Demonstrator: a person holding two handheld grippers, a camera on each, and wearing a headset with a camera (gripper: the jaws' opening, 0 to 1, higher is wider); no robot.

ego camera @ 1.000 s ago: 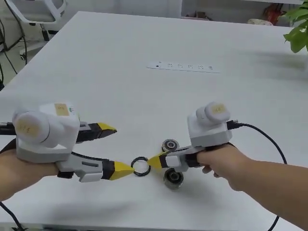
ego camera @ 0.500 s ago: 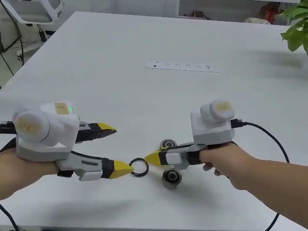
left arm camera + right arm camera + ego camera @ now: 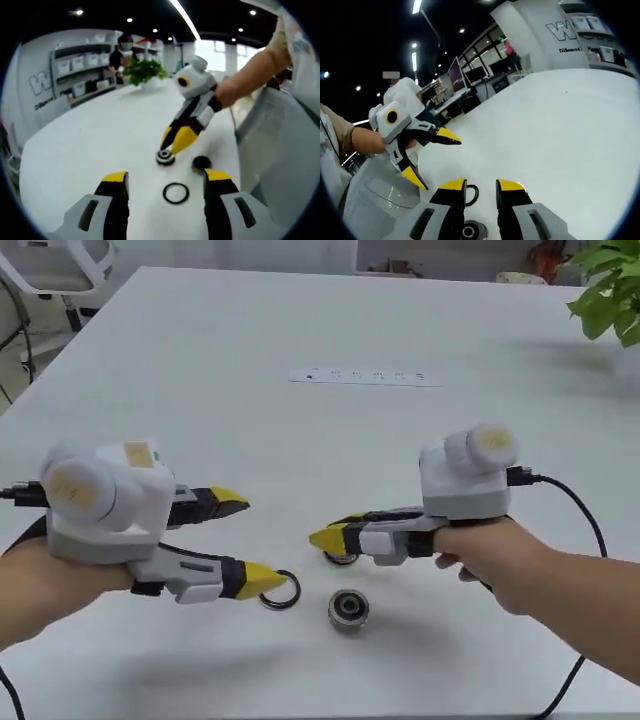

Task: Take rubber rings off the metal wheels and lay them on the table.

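Observation:
A black rubber ring lies flat on the white table, also seen as the ring just ahead of my left jaws and the ring. My left gripper is open, its lower tip touching or just over the ring. One metal wheel stands to the right of the ring, the same wheel. A second wheel sits under the tip of my right gripper, whose jaws stand slightly apart with nothing between them. That wheel lies right at the right gripper's yellow tips.
A white power strip lies mid-table. A green plant stands at the far right and an office chair beyond the far left corner. A black cable trails from the right gripper. The table's near edge runs close below the wheels.
The right gripper has drawn back to the right and up, away from the ring. The ring now lies free on the table by the left gripper's lower tip.

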